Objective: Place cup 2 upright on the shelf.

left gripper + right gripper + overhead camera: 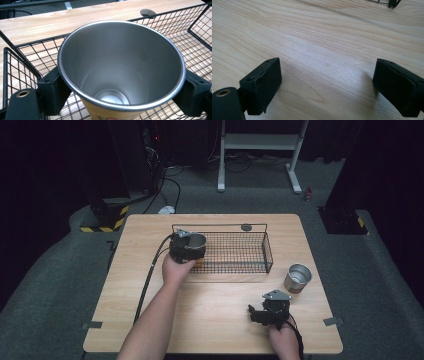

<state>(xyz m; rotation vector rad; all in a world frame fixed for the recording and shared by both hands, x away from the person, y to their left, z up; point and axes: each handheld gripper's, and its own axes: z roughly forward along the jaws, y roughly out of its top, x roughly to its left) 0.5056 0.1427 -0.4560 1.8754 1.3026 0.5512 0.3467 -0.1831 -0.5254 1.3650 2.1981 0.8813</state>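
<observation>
1. A wooden table [215, 320] holds a wire basket [250, 251] on its far half. A person stands at the near edge with tongs in each hand.
2. The left tongs [188, 249] are clamped on a steel cup [122, 75], one pad on each side just under its rim. The cup is upright at the basket's left end, inside the wire walls; whether it rests on the mesh floor I cannot tell.
3. The right tongs [327, 87] rest low over bare table at the near right, jaws wide apart and holding nothing.
4. A second cup [298, 278] stands on the table just right of the basket, well apart from both tongs.
5. Risks, as I judge them: the smooth, tapered cup could slip from the pads; released above the mesh, it could drop and tip over; withdrawing the left tongs could snag the basket wall and drag it.
</observation>
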